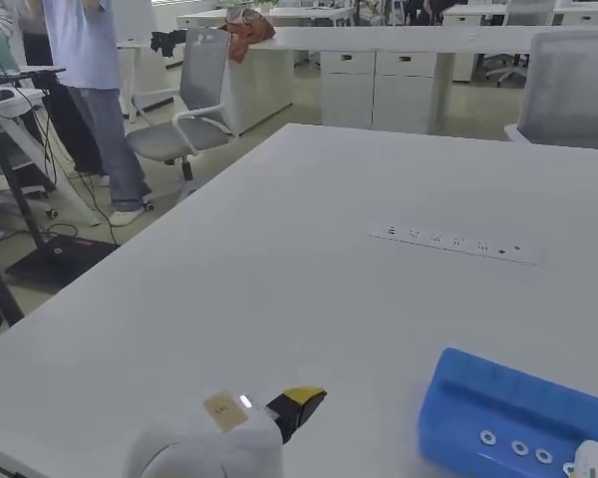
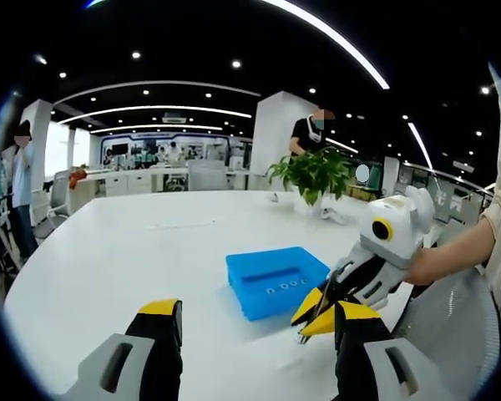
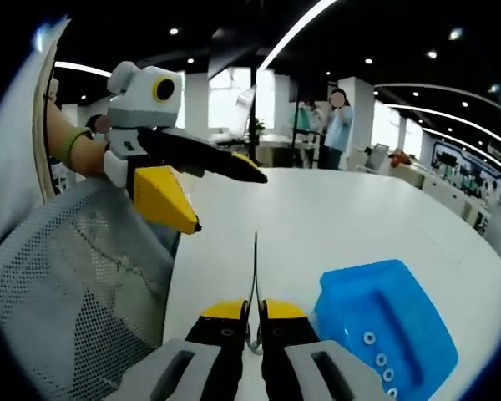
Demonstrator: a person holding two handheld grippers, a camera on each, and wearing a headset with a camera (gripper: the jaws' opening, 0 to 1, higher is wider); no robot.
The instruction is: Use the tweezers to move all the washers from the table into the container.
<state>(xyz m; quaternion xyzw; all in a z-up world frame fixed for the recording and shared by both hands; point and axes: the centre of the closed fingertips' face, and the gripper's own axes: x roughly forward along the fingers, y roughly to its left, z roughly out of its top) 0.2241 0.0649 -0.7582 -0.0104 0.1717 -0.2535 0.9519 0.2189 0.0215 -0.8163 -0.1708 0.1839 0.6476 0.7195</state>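
A blue container (image 1: 508, 403) sits near the front right of the white table (image 1: 309, 269), with several washers (image 1: 519, 448) lying inside it. My left gripper (image 1: 299, 403) hovers left of the container, its yellow-tipped jaws pointing toward it. In the left gripper view my left gripper (image 2: 255, 334) is open with nothing between its jaws, and the container (image 2: 275, 280) lies ahead. My right gripper (image 3: 252, 313) is shut on thin metal tweezers (image 3: 255, 267), just left of the container (image 3: 384, 334). The left gripper (image 3: 230, 200) hangs open above the table edge.
A white power strip (image 1: 453, 242) is set into the table farther back. Grey chairs (image 1: 184, 110) and a person (image 1: 90, 90) stand beyond the left edge. A potted plant (image 2: 313, 171) stands at the table's far end. A mesh chair (image 3: 83, 284) is close by.
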